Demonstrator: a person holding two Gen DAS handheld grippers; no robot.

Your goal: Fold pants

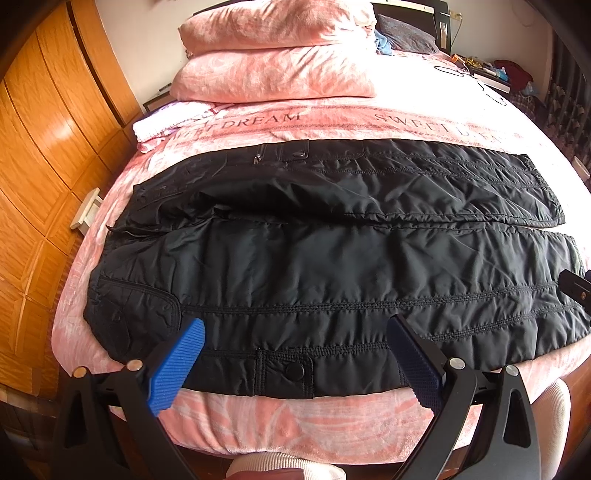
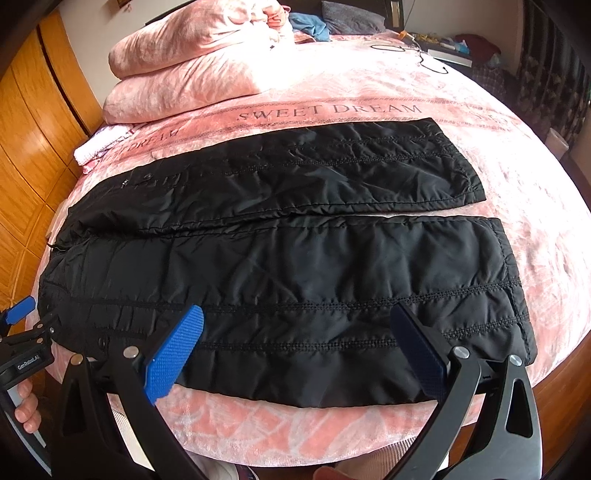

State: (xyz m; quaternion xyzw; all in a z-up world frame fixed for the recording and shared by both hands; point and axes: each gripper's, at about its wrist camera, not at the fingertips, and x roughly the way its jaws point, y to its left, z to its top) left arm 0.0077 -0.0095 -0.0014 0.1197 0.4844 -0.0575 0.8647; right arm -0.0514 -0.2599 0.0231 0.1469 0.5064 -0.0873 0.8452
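The black pants (image 2: 280, 266) are seen laid flat and unfolded across the near edge of the bed (image 2: 535, 229), legs side by side, with no fold yet made, while the left gripper (image 1: 295, 354) and right gripper (image 2: 295, 347) are held spread, nothing grasped.

Pants (image 1: 314, 258): lay flat across pink bedspread (image 1: 295, 417), legs side by side.
Left gripper (image 1: 295, 332): jaws spread wide above near hem.

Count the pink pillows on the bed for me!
2. One pillow lies on the blanket near the wardrobe side; the other pillow is stacked on top of it. More could be hidden behind them.
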